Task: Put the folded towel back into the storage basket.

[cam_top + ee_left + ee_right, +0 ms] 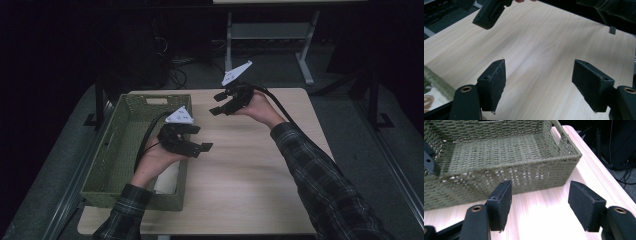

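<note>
High view, your left gripper (200, 137): held above the counter (240, 170) just beside the basket's right wall, near the counter's left edge; jaws stand wide, nothing between them.
High view, your right gripper (220, 106): held above the far middle of the counter, pointing toward the basket; jaws apart, nothing between them.
High view, basket (117, 150): green woven, oblong, sitting along the counter's left edge, reaching from the far left corner almost to the near edge; a handle slot in its far wall.
High view, white item (167, 181): lies inside the basket at its near right corner, partly hidden by your left hand; what it is cannot be told.
Left gripper view, your left gripper (539, 85): jaws wide with bare wood between the pads.
Left gripper view, your right gripper (489, 13): shows at the top, well apart from the left one.
Left gripper view, basket (435, 80): a strip of its rim at the lower left.
Right gripper view, your right gripper (540, 203): jaws apart, empty, low over the counter (541, 220).
Right gripper view, basket (506, 173): straight ahead, its side wall facing you, near the pads but not touching; the floor in view is bare weave.
</note>
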